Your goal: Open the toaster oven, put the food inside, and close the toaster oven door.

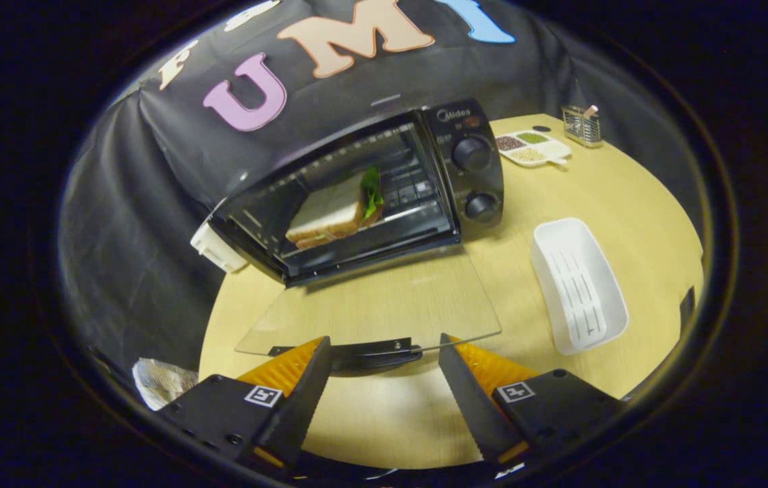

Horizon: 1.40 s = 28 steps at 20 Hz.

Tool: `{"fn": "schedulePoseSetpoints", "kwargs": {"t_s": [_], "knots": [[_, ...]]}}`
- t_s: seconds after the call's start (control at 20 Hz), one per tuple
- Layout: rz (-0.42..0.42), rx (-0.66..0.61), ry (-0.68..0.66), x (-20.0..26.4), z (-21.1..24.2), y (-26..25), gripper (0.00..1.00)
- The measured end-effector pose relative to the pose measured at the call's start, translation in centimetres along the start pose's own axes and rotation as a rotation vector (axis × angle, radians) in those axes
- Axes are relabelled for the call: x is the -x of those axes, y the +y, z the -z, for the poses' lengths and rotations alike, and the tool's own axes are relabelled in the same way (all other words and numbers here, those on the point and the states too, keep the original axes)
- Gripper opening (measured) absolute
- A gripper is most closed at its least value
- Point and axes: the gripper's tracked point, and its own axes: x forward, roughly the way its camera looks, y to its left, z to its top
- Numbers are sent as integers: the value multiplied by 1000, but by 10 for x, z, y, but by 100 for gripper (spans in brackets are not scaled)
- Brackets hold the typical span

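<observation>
A black toaster oven (465, 169) stands at the back of the round wooden table, two knobs on its right panel. Its glass door (384, 305) lies folded down flat toward me, the dark door handle (370, 352) at its near edge. Inside on the rack sits a sandwich (336, 213) of white bread with green lettuce. My gripper (384, 349) is open, its fingers spread either side of the handle, level with it and touching nothing that I can see.
A white ribbed tray (580, 285) lies right of the door. Further back right sit a divided dish of grains (533, 148) and a small wire holder (581, 125). A crumpled cloth (160, 379) hangs off the table's left edge.
</observation>
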Motion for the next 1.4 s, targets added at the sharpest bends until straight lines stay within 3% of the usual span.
{"fn": "schedulePoseSetpoints", "kwargs": {"t_s": [0.35, 0.55, 1.4], "knots": [[-3, 71, -126, 5, -48, 19, 99], [21, 87, -134, 6, -55, 21, 100], [-3, 23, -329, -21, -139, 44, 100]]}}
